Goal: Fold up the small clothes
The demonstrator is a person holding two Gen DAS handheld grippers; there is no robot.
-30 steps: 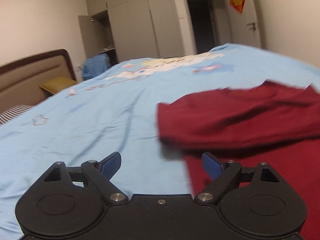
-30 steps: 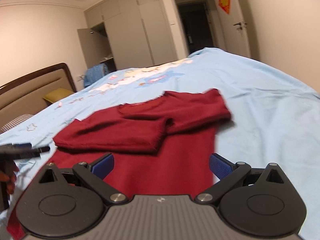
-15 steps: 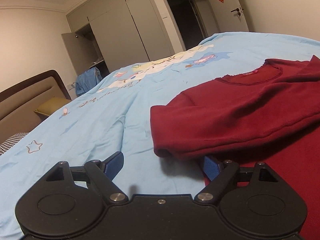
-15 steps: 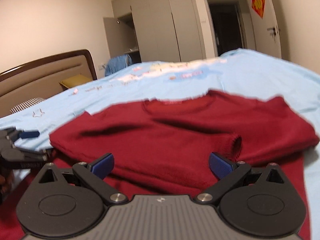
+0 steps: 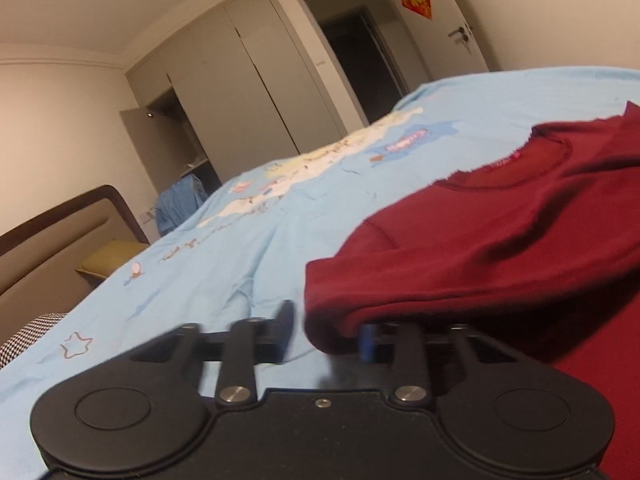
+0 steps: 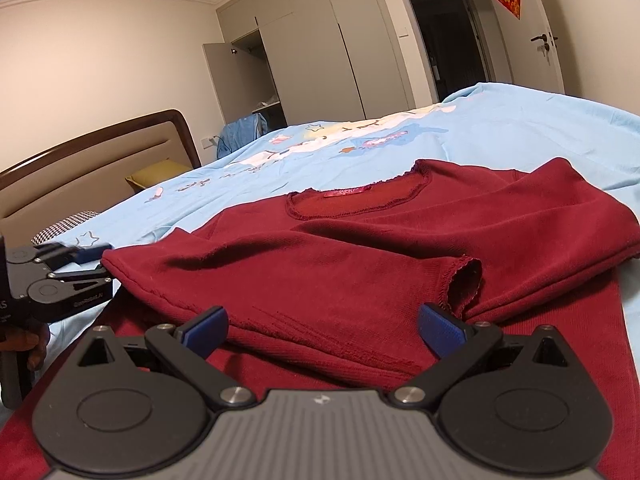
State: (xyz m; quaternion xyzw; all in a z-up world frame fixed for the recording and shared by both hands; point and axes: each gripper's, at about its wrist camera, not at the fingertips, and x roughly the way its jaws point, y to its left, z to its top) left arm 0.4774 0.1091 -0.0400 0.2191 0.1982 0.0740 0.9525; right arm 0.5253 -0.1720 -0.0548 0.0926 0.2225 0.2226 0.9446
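A dark red sweater (image 6: 360,248) lies face up on the light blue bed sheet (image 6: 500,128), with both sleeves folded in across the chest. In the right wrist view my right gripper (image 6: 322,328) stands open low over the near sleeve, whose cuff (image 6: 464,284) gapes beside the right pad. In the left wrist view my left gripper (image 5: 326,332) is at the sweater (image 5: 500,240) where its left fold edge hangs. The jaws are narrowed but still apart. The right finger sits under the fold and the left finger (image 5: 286,320) is just outside it. The right wrist view shows the same left gripper (image 6: 102,264) at the sweater's left corner.
The wooden headboard (image 6: 100,152) with a yellow pillow (image 6: 160,170) and a checked pillow (image 6: 68,224) is at the left. Grey wardrobes (image 6: 320,48), one door open, and a dark doorway (image 6: 448,40) stand beyond the bed. A person's hand (image 6: 24,344) holds the left gripper.
My left gripper has moved in to the sweater's left fold edge and its fingers have narrowed around it. My right gripper has come closer over the folded sleeves and stays open.
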